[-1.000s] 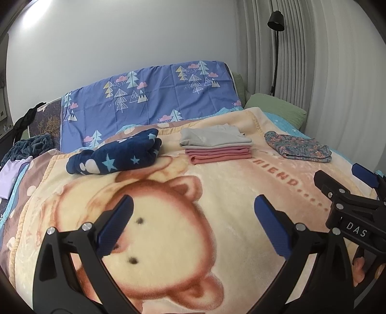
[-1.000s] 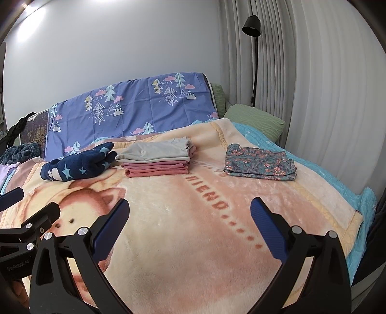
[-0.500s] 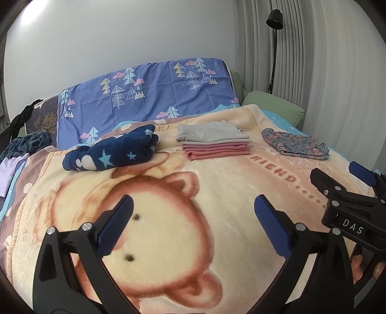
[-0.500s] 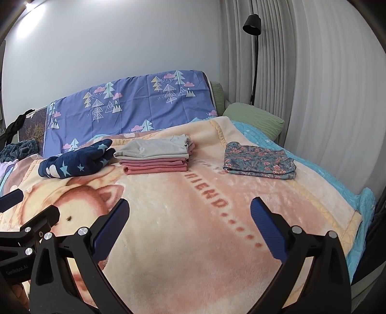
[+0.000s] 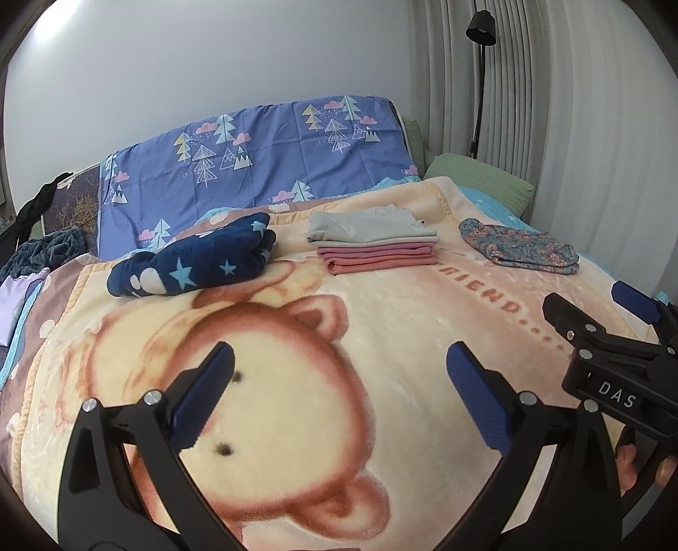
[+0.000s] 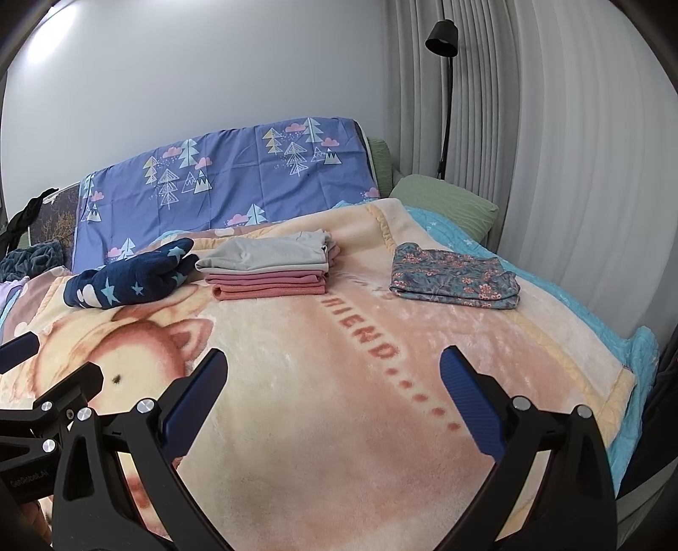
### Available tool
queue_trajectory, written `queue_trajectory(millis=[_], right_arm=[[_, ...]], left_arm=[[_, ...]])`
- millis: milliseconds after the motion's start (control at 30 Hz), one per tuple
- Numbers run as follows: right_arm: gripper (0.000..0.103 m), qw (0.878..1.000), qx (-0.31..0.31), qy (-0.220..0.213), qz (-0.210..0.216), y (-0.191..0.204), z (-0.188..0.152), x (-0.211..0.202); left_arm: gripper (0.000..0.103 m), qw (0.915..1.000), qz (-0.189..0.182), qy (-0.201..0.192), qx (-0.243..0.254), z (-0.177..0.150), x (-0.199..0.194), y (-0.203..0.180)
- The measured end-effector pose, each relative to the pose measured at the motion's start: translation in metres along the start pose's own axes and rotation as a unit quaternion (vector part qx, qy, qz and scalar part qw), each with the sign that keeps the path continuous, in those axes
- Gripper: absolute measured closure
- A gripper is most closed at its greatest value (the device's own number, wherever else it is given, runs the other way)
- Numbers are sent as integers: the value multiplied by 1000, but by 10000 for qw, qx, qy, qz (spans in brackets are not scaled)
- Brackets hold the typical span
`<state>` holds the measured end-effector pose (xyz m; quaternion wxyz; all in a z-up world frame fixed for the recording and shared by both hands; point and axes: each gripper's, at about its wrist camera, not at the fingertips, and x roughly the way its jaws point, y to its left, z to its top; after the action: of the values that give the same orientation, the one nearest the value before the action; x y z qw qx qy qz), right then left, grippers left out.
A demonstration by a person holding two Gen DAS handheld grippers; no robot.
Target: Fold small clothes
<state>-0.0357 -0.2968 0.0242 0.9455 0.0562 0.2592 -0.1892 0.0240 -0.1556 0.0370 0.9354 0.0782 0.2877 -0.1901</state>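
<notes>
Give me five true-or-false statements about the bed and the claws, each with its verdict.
1. Both claws are open and hold nothing: left claw, right claw. True.
2. The grey clothes lie under the pink clothes. False: grey is on top.
3. The floral garment lies apart from the stack. True.
4. The navy star garment is neatly folded flat. False: it is a loose bundle.
5. The lamp is white. False: black.

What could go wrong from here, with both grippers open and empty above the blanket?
The navy star garment lies bunched, not flat, so a pinch may catch several layers. It sits close beside the grey and pink stack; dragging it could topple the stack. The plush bear blanket might snag in the left gripper or right gripper.
</notes>
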Motion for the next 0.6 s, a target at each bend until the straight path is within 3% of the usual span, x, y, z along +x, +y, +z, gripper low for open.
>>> queue_trajectory(millis=[600], right_arm=[[2,10000,-15,6,0,1,0,2]], left_arm=[[2,10000,-5,17,1,-3,3,1]])
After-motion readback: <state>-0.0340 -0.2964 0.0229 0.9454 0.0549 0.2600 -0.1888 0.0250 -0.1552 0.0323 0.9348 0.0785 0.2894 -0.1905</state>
